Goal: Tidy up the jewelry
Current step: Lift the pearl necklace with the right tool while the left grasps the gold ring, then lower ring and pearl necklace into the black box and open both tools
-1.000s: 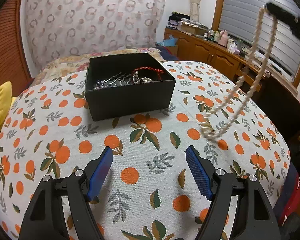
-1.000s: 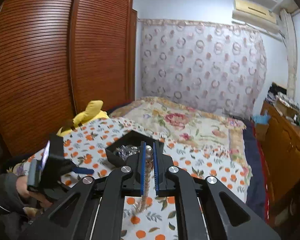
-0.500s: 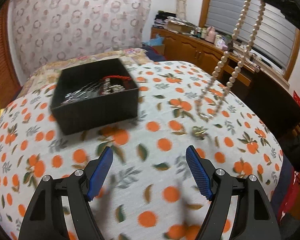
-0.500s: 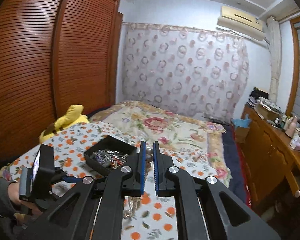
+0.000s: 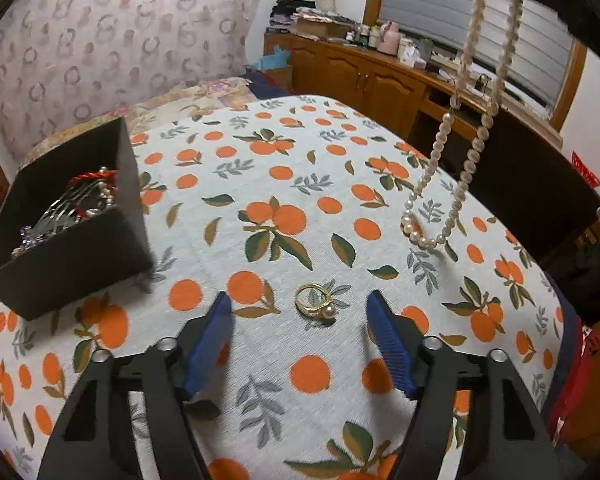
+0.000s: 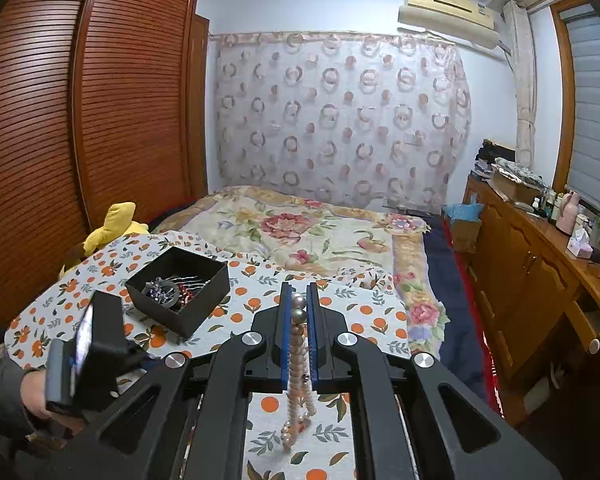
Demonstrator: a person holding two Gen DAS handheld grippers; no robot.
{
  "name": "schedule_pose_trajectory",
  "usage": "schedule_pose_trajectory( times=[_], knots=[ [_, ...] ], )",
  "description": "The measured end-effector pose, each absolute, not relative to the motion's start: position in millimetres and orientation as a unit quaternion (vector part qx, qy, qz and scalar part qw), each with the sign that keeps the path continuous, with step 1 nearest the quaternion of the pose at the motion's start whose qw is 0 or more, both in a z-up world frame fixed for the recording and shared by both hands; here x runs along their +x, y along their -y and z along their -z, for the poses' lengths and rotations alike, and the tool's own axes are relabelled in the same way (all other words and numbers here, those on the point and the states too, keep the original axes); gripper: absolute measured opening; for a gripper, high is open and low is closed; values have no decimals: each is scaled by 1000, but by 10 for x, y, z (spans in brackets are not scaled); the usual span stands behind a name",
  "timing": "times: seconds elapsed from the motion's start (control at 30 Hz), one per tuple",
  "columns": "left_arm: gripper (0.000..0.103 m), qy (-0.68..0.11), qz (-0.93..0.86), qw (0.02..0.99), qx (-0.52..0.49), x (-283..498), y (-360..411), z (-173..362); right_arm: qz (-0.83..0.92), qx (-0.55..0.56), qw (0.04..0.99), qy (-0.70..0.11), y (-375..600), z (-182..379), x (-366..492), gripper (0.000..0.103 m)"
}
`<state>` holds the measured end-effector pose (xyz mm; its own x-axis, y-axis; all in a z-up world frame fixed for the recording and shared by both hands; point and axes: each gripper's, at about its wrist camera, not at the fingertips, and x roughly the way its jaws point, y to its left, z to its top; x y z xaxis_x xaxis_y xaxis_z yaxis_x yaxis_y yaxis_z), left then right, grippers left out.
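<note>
A gold ring with a pearl [image 5: 315, 303] lies on the orange-print tablecloth [image 5: 284, 184], just ahead of my open left gripper [image 5: 300, 316] and between its blue fingers. A black box [image 5: 66, 220] holding hairpins and a red cord sits to the left; it also shows in the right wrist view [image 6: 179, 290]. My right gripper [image 6: 299, 308] is shut on a pearl necklace [image 6: 298, 364] and holds it high. The necklace hangs in a long loop [image 5: 460, 148] with its bottom just above the cloth at the right.
A wooden cabinet [image 5: 380, 80] with bottles and boxes runs along the right wall. A bed with a floral quilt [image 6: 300, 228] lies beyond the table. A yellow plush toy [image 6: 112, 224] sits by the wooden wardrobe [image 6: 80, 100]. The table edge curves off at the right.
My left gripper has swung right, away from the box, and now frames the ring. The right gripper has lifted the necklace higher, clear of the cloth.
</note>
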<state>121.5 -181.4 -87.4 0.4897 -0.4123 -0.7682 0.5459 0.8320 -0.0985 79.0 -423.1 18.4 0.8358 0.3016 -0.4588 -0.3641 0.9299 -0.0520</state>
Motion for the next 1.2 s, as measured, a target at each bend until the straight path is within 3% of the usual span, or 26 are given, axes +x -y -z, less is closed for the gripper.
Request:
schedule_pose_trajectory(
  times=[0.07, 0.13, 0.2, 0.87, 1.07, 1.2],
  knots=[
    [58, -420, 275, 861, 87, 1217, 1850, 900, -177, -69, 955, -227, 4221, -177, 789, 8],
    [46, -416, 270, 863, 99, 1207, 1885, 905, -179, -71, 955, -226, 4201, -181, 793, 8],
    [15, -413, 261, 865, 115, 1194, 1901, 904, -182, -71, 954, -226, 4170, -187, 801, 8],
    [15, -350, 186, 916, 59, 1544, 835, 146, -244, -83, 951, -167, 3291, -855, 1216, 8],
    [16, -353, 159, 921, 46, 1829, 569, 141, -261, -82, 947, -165, 2942, -963, 1480, 8],
    [22, -355, 146, 923, 38, 1876, 492, 216, -271, -77, 943, -175, 2740, -935, 1653, 8]
  ],
)
